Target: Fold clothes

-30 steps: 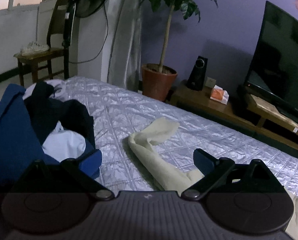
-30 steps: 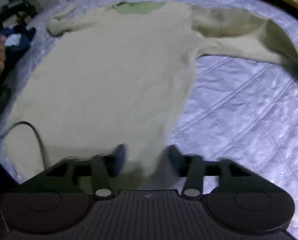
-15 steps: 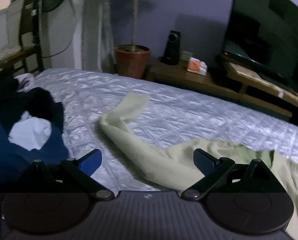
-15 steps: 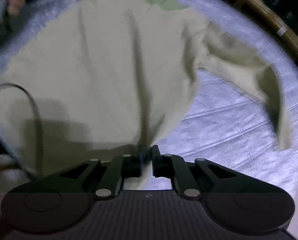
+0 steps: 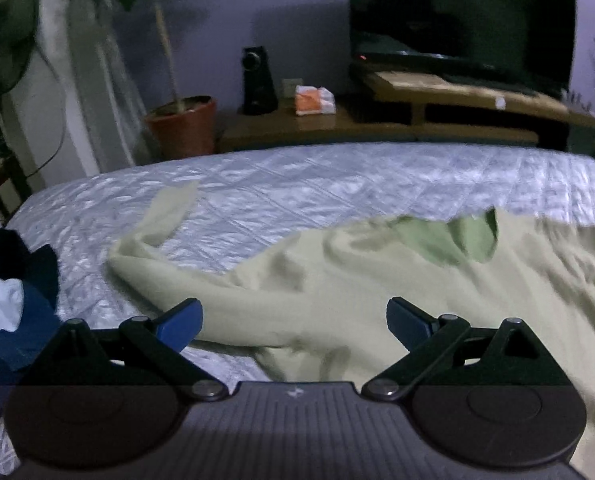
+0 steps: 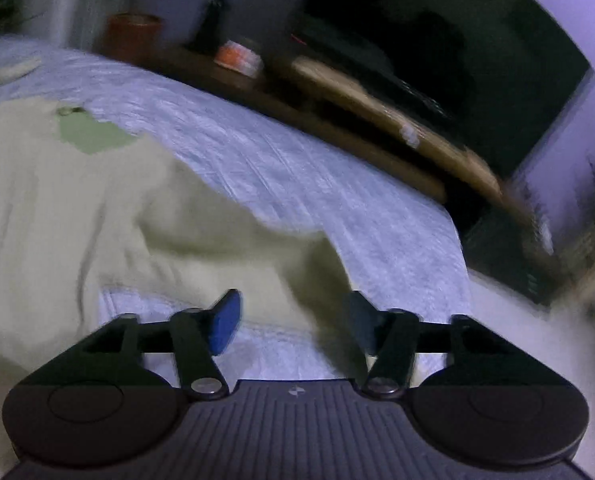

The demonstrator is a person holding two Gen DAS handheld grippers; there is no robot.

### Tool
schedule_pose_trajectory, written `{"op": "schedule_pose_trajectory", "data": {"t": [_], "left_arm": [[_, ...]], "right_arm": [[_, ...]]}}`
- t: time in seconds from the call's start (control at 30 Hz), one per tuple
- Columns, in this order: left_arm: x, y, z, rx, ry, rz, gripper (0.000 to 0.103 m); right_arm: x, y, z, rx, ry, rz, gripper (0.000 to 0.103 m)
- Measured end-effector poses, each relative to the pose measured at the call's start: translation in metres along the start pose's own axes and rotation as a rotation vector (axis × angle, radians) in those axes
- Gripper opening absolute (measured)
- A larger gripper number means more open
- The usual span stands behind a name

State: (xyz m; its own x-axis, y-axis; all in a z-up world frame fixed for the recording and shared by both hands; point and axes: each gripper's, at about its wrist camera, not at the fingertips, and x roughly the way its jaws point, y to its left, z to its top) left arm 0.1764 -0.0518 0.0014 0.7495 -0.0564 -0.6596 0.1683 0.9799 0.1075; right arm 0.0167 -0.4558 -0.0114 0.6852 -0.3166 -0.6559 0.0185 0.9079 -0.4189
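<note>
Released from its pinch, the pale sweater (image 6: 49, 208) lies rumpled on the quilted bed (image 6: 297, 168); right gripper (image 6: 293, 320) is opening, nothing pinched; left gripper (image 5: 293, 316) hangs spread over the sweater's shoulder, empty. Folding over those creases would likely set them in.

A bedroom in a home. A bed (image 5: 337, 176) under a pale quilted cover fills the middle, with clothes (image 5: 13, 296) heaped at one side. Beyond it stand a low wooden stand (image 5: 377, 128) carrying a television (image 5: 457, 20), a speaker (image 5: 257, 80), a potted plant (image 5: 181, 124) and a standing fan (image 5: 5, 36).
</note>
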Motion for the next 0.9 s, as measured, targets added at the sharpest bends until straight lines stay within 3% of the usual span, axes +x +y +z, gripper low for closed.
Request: {"op": "schedule_pose_trajectory", "data": {"t": [0.1,0.27,0.33,0.37,0.43,0.47,0.63,0.67,0.7,0.77,0.83,0.9], "left_arm": [[0.002,-0.011,-0.002,0.038,0.001,-0.015,0.098],[0.005,-0.026,-0.006,0.086,0.007,-0.041,0.098],[0.007,-0.027,-0.008,0.098,0.013,-0.045,0.098],[0.008,-0.028,-0.008,0.101,0.016,-0.047,0.098],[0.009,-0.03,-0.009,0.097,0.024,-0.051,0.098],[0.01,-0.031,-0.009,0.094,0.028,-0.053,0.098],[0.01,-0.04,-0.012,0.115,0.032,-0.055,0.098],[0.01,-0.042,-0.013,0.125,0.031,-0.054,0.098],[0.011,-0.044,-0.014,0.133,0.031,-0.052,0.098],[0.013,-0.045,-0.015,0.144,0.039,-0.044,0.098],[0.015,-0.046,-0.016,0.148,0.048,-0.036,0.098],[0.015,-0.044,-0.015,0.143,0.052,-0.03,0.098]], "right_arm": [[0.025,0.004,0.025,-0.094,-0.014,0.074,0.079],[0.068,-0.007,0.049,-0.038,0.068,0.221,0.078],[0.08,-0.012,0.053,0.003,0.139,0.32,0.049],[0.083,-0.013,0.054,0.005,0.166,0.347,0.017],[0.083,-0.013,0.051,0.001,0.188,0.379,0.011],[0.083,-0.014,0.054,-0.013,0.177,0.343,0.008],[0.074,-0.046,0.067,0.101,0.076,-0.008,0.014],[0.072,-0.05,0.067,0.103,0.065,-0.043,0.024],[0.068,-0.054,0.066,0.109,0.064,-0.059,0.05],[0.051,-0.059,0.055,0.139,0.03,-0.102,0.083],[0.034,-0.065,0.035,0.212,0.011,-0.121,0.08],[0.021,-0.065,0.009,0.251,0.034,-0.133,0.071]]}}
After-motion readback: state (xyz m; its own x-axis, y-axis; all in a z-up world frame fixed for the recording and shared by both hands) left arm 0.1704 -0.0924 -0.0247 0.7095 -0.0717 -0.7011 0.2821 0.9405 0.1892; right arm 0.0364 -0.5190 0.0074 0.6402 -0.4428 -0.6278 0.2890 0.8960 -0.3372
